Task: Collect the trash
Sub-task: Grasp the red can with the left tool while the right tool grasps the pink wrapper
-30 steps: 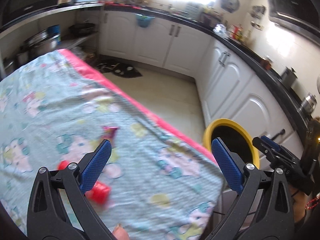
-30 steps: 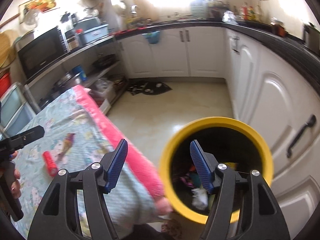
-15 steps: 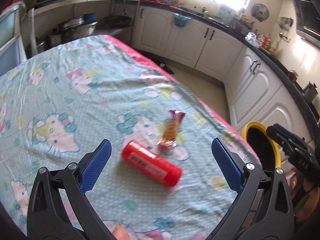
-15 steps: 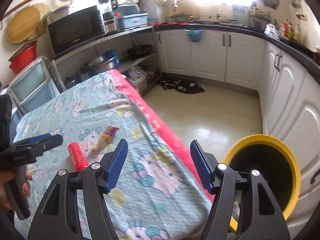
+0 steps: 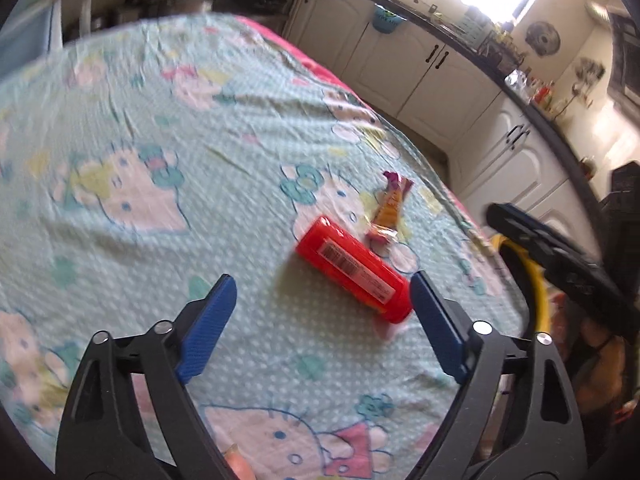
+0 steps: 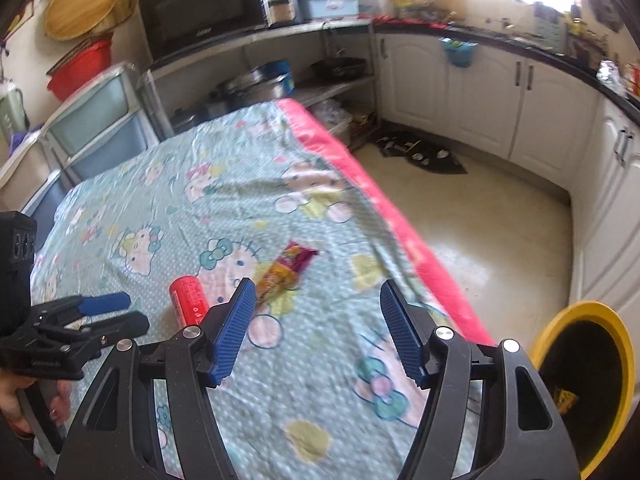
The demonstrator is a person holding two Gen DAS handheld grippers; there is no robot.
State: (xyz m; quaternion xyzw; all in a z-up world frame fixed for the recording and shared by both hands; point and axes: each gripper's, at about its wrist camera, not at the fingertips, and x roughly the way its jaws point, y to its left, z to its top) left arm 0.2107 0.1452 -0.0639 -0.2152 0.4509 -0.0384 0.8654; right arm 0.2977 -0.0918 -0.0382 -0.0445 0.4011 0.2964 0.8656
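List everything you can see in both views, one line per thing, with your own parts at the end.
tube: one, red with a barcode label, lying on the cloth just ahead of the left claw
wrapper: one, yellow and magenta, on the cloth beside the tube
cloth: one, pale green with cartoon cats and a pink edge, covering the table
bin: one, yellow rim and black inside, on the floor past the table's corner, some litter in it
microwave: one, black, on the shelf behind the table
basin: one, red, on the drawers at the left
cabinets: several, white, along the walls
left claw: blue pads, jaws closing, nothing between them
right claw: blue pads, open, empty
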